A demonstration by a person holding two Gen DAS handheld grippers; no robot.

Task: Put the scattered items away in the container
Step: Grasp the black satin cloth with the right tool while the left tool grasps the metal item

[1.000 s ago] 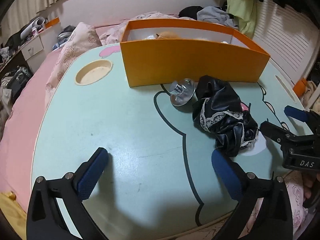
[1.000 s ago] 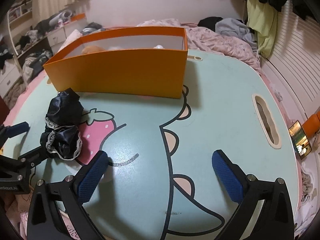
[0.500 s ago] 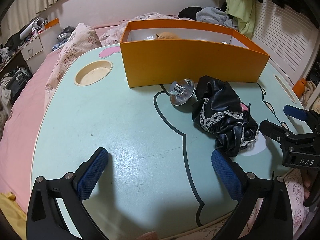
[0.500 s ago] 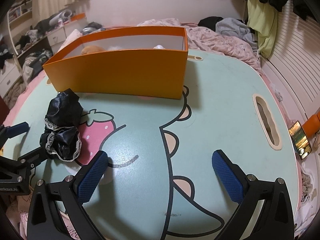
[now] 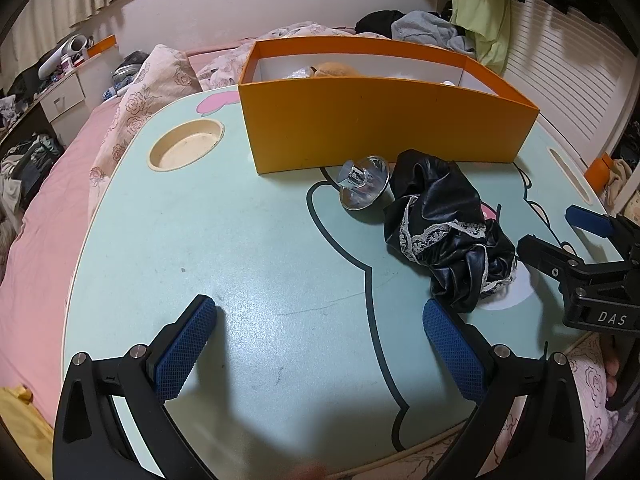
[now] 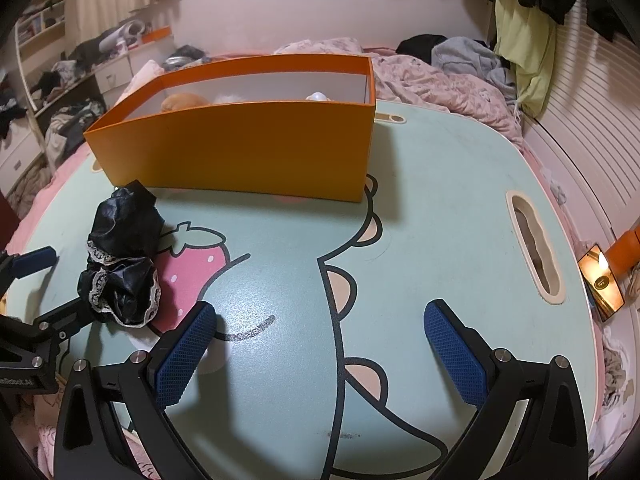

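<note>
While nothing is held, both tools wait at the near edge, so the scene is listed from left to right.

Left gripper (image 5: 319, 344): fingers spread wide and empty, hovering low over bare worktop (image 5: 240, 248), apparently kept back so the loose items stay in sight.
Cup recess (image 5: 186, 149): sunk in the worktop's far left corner, nothing seen in it.
Orange box (image 5: 380, 120): set at the far edge, long axis across the view, open top upward; a few things are already glimpsed inside.
Metal lid (image 5: 364, 182): just before the box wall, tilted, its knob pointed up and toward the left.
Black lace garment (image 5: 444, 228): crumpled beside the lid, long axis running from the box toward the near right.
Right gripper (image 6: 320, 344): fingers apart, empty, garment near its left finger; judged best placed to take the garment first.
</note>
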